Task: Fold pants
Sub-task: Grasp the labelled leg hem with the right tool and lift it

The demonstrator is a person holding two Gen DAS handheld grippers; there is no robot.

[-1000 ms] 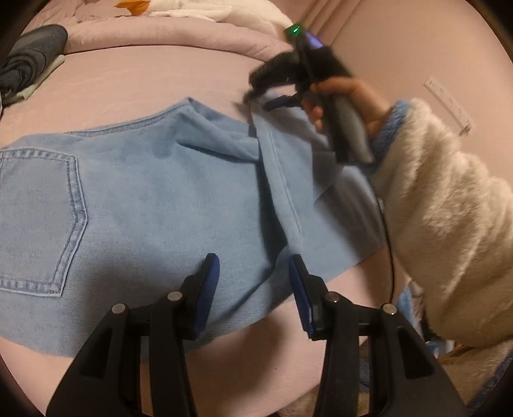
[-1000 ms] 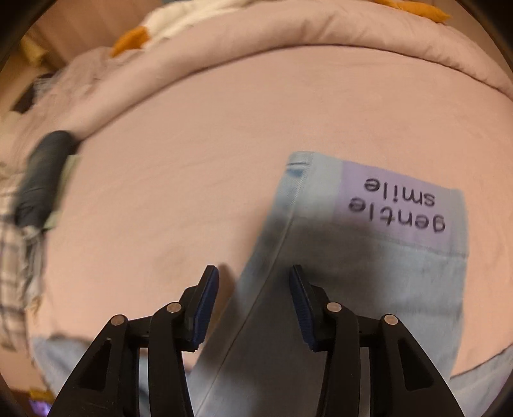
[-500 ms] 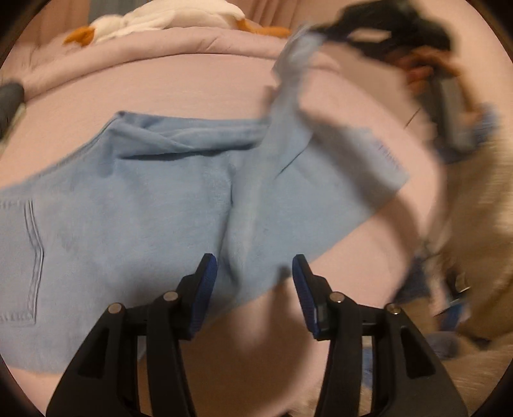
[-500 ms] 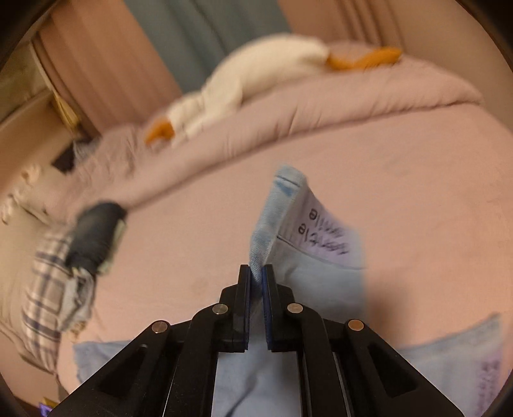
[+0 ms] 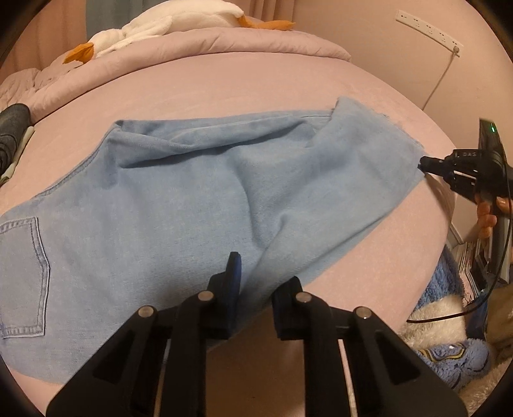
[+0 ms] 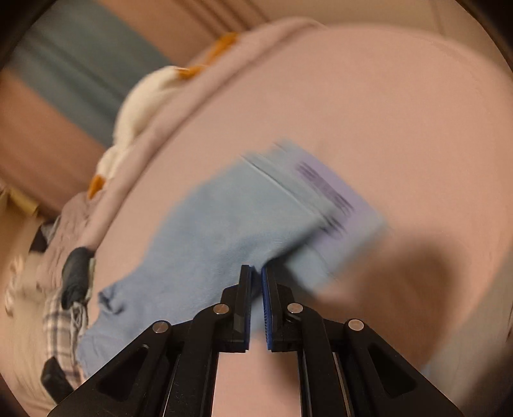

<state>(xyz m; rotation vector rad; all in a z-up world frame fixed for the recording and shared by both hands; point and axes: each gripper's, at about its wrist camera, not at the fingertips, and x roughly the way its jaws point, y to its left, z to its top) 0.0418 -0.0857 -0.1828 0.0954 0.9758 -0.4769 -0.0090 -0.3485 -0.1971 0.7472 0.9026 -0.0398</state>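
Observation:
Light blue denim pants [image 5: 198, 199] lie spread on the pink bed, with a back pocket [image 5: 22, 276] at the left. My left gripper [image 5: 259, 272] stands open over the near hem edge, with cloth between its fingers. My right gripper [image 5: 423, 165] is at the far right, shut on the leg's end and pulling it out flat. In the blurred right wrist view the right gripper [image 6: 255, 272] is shut on the blue cloth [image 6: 205, 243], beside a lilac label [image 6: 336, 195] with dark print.
A white plush goose [image 5: 166, 22] lies on the rolled pink duvet [image 5: 192, 51] at the back. Dark folded clothes [image 5: 11, 128] sit at the far left. A blue fluffy item [image 5: 449, 346] and a cable [image 5: 439, 80] are beyond the bed's right edge.
My right gripper shut on the leg end, lifted it, and carried it right, unfolding the leg flat. My left gripper has narrowed over the near hem.

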